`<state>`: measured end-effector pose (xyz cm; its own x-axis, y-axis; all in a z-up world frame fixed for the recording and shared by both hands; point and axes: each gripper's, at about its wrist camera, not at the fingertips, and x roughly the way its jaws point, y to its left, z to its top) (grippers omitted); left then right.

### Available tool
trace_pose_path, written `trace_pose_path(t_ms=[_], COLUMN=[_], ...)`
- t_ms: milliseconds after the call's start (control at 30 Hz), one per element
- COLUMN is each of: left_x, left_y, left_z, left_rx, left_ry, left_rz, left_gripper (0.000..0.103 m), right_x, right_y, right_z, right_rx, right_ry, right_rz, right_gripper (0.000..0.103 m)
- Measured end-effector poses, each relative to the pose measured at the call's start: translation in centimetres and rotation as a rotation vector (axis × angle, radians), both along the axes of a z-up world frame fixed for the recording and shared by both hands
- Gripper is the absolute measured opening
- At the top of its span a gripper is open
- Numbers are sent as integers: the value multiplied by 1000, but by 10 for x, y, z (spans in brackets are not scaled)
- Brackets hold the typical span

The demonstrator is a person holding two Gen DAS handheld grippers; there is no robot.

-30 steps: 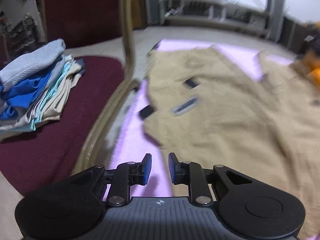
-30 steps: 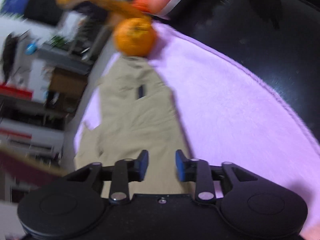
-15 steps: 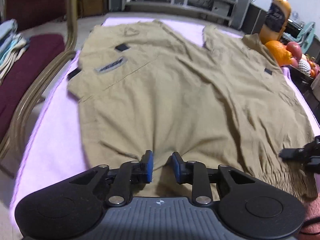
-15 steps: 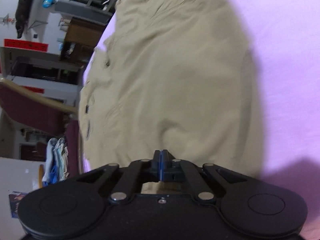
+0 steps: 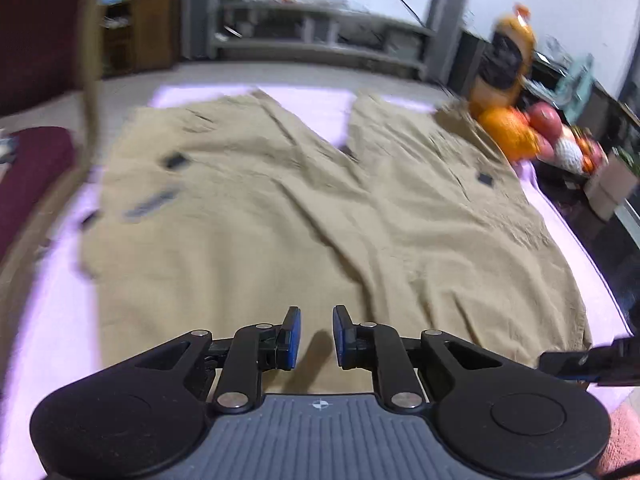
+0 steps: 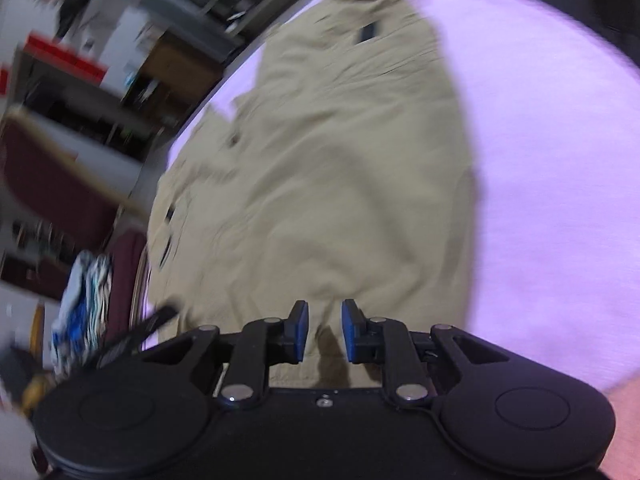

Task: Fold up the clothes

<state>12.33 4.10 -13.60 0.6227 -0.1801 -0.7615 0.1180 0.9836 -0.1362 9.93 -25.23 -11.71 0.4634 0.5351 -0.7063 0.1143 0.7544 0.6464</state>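
Both tongs over tan trousers [image 5: 304, 216] – left tongs [image 5: 314, 334] closing, right tongs [image 6: 324, 330] opening, nothing pinched.

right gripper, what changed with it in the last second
The right gripper swung from the far trouser leg to the near waist edge of the khaki trousers, snapped shut, and its jaws are now opening with nothing gripped. The trousers stayed spread on the pink cloth.

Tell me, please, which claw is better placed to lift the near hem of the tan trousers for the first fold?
Probably either: the left claw, closing, and the right claw, opening, both hover over the near hem of the tan cotton trousers, nothing between their jaws.
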Motion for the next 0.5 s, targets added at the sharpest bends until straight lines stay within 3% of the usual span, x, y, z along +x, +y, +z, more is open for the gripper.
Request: trace_pose_path(t_ms=[67, 200, 267, 300, 400, 500], left_x=[14, 6, -8, -18, -48, -63], left_y=[-12, -25, -21, -17, -5, -8], left_z=[-16, -16, -10, -5, 8, 13], left_rx=[2, 119, 130, 101, 16, -30], left_ry=[73, 97, 107, 92, 44, 13], left_rz=[-27, -92, -80, -76, -63, -71], left_gripper=[16, 26, 23, 21, 21, 22], right_x=[3, -2, -9, -13, -30, -38], right_y=[7, -17, -36, -45, -62, -60], right_z=[-5, -13, -9, -7, 11, 20], right_rx=[-19, -46, -47, -48, -13, 1], right_ry=[-8, 43, 62, 71, 23, -4], right_rz=[30, -5, -65, -95, -120, -85], right_gripper=[19, 3, 4, 5, 23, 24])
